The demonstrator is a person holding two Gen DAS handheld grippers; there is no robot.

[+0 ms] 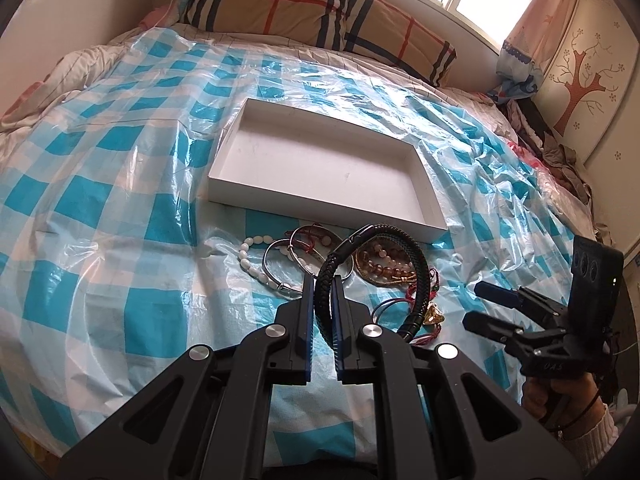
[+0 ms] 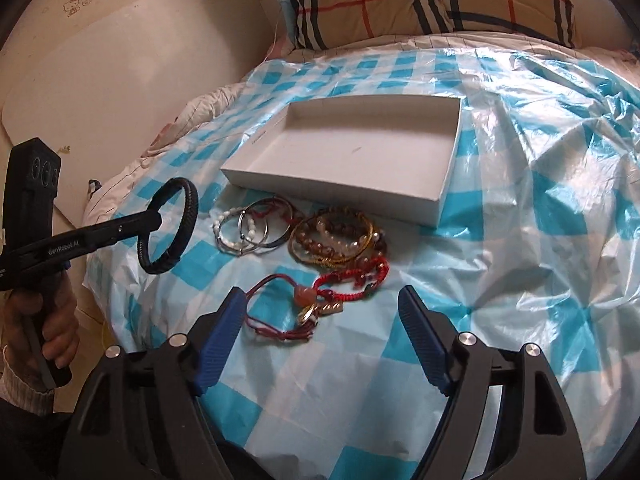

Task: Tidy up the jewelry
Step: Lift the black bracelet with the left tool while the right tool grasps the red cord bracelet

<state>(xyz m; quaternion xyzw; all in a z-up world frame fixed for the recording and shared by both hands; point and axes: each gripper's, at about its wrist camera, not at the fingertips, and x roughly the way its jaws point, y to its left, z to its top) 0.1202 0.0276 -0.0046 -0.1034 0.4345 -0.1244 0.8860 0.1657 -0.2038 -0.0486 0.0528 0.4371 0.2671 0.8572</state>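
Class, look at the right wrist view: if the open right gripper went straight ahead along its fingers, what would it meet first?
Probably the red cord bracelet lying on the checkered plastic sheet, between the right gripper fingers' line; depth is unclear.

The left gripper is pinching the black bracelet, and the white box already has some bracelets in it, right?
Not quite. The left gripper does pinch the black bracelet, but the white box has nothing in it. The right wrist view shows its bare bottom, and the other bracelets lie on the checked sheet in front of it.
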